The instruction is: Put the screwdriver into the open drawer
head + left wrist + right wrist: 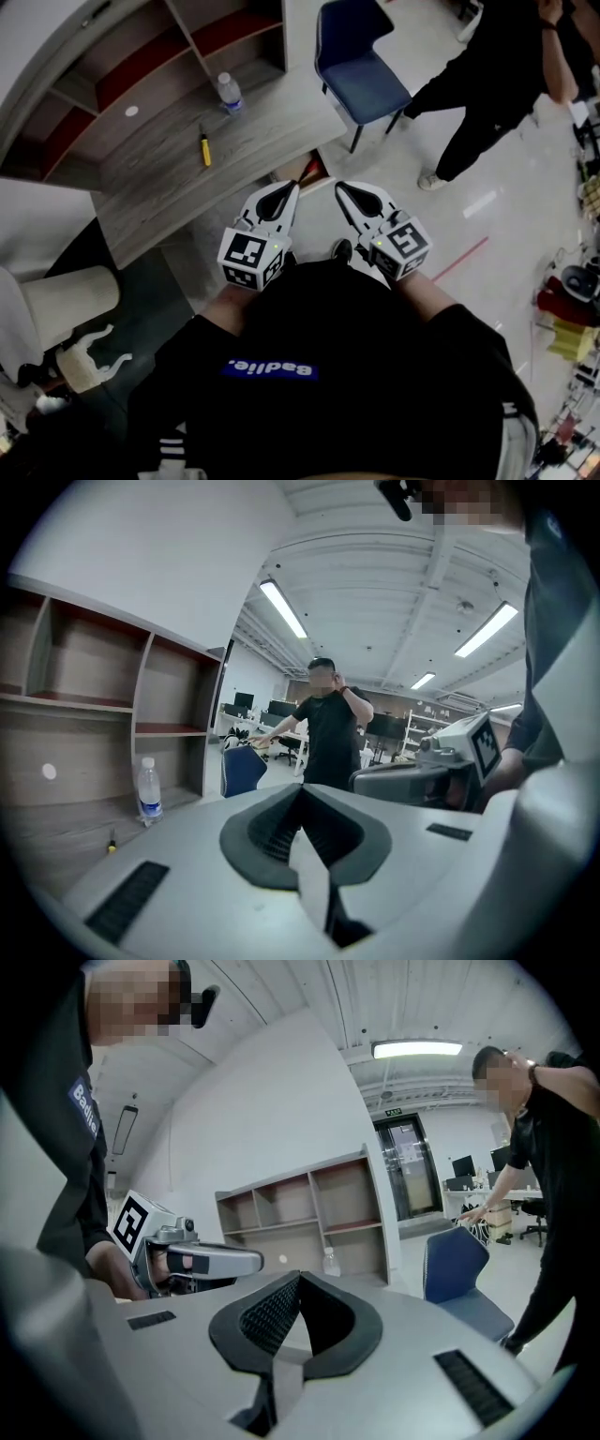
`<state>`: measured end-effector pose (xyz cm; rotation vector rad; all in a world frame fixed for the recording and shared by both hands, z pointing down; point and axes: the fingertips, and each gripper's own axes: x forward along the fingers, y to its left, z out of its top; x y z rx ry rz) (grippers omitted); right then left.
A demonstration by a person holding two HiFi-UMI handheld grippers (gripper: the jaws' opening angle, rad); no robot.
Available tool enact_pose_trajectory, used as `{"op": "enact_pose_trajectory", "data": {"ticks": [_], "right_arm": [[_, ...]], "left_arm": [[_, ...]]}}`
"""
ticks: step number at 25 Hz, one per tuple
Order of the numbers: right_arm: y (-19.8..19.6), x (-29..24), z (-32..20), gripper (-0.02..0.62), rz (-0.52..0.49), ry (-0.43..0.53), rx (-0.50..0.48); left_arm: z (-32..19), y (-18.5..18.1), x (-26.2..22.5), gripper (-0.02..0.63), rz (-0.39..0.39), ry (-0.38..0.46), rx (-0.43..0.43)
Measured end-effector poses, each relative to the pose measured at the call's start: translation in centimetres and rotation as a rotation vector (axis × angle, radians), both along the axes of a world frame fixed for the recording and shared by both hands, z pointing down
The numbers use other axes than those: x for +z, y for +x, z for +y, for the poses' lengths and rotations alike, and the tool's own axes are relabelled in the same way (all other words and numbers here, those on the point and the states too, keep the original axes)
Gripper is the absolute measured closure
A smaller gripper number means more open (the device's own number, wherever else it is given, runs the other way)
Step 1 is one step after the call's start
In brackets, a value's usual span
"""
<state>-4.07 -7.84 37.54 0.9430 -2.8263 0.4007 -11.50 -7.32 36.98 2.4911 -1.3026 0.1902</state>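
The yellow-and-black screwdriver (204,148) lies on the grey wooden desk (169,178), well beyond both grippers; in the left gripper view the screwdriver (112,846) is a small speck at the far left. My left gripper (293,188) is shut with nothing in it, its pads meeting at the tip (302,790). My right gripper (340,188) hangs beside it, also shut and empty (298,1277). Both are held close to my body, off the desk's near corner. A red-brown opening (312,172) shows just past their tips; I cannot tell if it is the drawer.
A water bottle (231,94) stands on the desk by the open shelf unit (141,66). A blue chair (358,62) is behind the desk's end. A person in black (487,84) stands at the right. A white stool (70,300) is at my left.
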Motion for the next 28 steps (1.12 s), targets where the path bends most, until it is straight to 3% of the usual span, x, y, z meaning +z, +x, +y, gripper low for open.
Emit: {"op": "enact_pose_trajectory", "data": {"ticks": [9, 28], "right_arm": [[-1.2, -0.4, 0.6, 0.568, -0.001, 0.004, -0.044], [-0.3, -0.4, 2.0, 0.568, 0.003, 0.008, -0.028]], "left_arm": [[0.6, -0.2, 0.0, 0.604, 0.01, 0.001, -0.014], [2.0, 0.7, -0.2, 0.604, 0.015, 0.003, 0.006]]}}
